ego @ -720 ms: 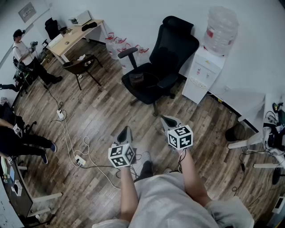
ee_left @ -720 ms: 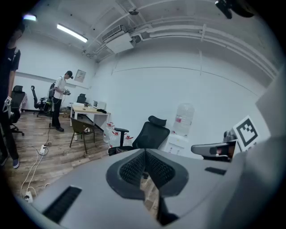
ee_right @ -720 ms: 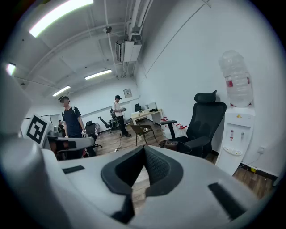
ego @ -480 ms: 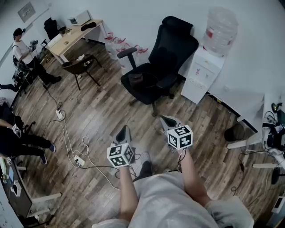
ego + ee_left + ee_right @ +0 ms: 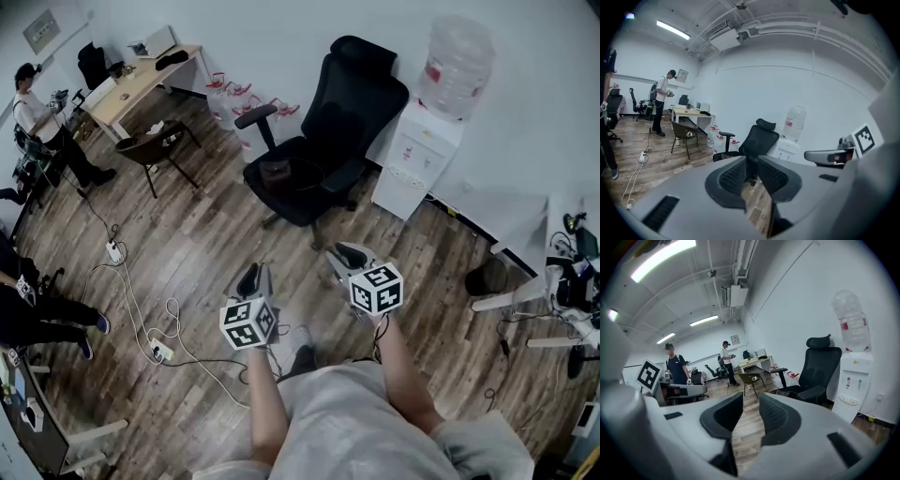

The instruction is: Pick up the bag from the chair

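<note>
ahead, bag (image 5: 275,172) sits on chair (image 5: 330,120) seat, facing unclear; left tongs (image 5: 251,278), right tongs (image 5: 345,255) slightly apart, empty.

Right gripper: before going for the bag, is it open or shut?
Open. In its own view the right gripper shows both jaws apart, only wooden floor between them.

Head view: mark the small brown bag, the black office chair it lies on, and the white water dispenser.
small brown bag (image 5: 275,172), head view, its top side.
black office chair (image 5: 354,98), head view, its backrest.
white water dispenser (image 5: 412,155), head view, its cabinet front.
</note>
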{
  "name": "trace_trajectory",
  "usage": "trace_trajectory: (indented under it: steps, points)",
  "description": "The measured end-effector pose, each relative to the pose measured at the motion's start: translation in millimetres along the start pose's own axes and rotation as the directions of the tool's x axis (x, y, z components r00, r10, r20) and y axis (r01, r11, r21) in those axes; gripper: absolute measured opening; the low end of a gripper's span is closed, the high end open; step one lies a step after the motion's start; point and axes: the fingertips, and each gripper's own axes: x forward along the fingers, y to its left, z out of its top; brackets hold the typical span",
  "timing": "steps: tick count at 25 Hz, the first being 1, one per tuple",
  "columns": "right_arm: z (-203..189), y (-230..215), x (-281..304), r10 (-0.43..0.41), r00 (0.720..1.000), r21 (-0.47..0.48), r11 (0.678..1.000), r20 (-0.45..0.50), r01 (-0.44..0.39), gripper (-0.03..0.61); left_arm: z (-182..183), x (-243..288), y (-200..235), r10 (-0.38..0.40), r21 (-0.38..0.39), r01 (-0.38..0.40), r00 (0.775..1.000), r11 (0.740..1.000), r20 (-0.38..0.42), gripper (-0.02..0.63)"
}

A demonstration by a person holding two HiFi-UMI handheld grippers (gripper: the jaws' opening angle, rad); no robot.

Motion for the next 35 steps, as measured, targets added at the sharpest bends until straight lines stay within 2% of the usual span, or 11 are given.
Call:
trace_trajectory:
  steps: [3, 9, 16, 23, 29, 35]
  points:
    - [4.2, -6.7, 12.8, 0.002, 1.0, 0.025, 1.0, 0.005, -0.002, 0.149, 4.5, 15.9, 1.4, -0.033, 0.016, 0.033, 0.999, 0.999, -0.012, 0.129]
    - [19.3, -1.8, 55.2, 0.024, 1.0, 0.033, 0.999, -0.001, -0.024, 0.197, 31.1, 42.4, 31.2, -0.057, 0.032, 0.057, 0.998, 0.998, 0.005, 0.179]
    - [43.7, 1.9, 111.8, 0.014, 1.0, 0.059, 0.998, 0.016, -0.015, 0.236, 64.0, 73.5, 74.3, -0.095, 0.031, 0.094, 0.995, 0.995, 0.024, 0.213]
    - [50.8, -1.9, 151.5, -0.013, 1.0, 0.079, 0.997, -0.007, 0.013, 0.264, 74.0, 94.6, 104.5, -0.172, 0.053, 0.172, 0.985, 0.984, -0.006, 0.238]
    - [60.1, -25.1, 169.6, -0.046, 0.999, 0.088, 0.995, -0.02, 0.048, 0.27, 80.6, 119.1, 122.2, -0.173, 0.034, 0.173, 0.985, 0.984, -0.013, 0.245]
    - [69.8, -42.1, 204.7, -0.033, 0.999, 0.091, 0.995, -0.029, 0.036, 0.275, 89.4, 150.6, 139.0, -0.154, 0.021, 0.154, 0.988, 0.988, -0.022, 0.247]
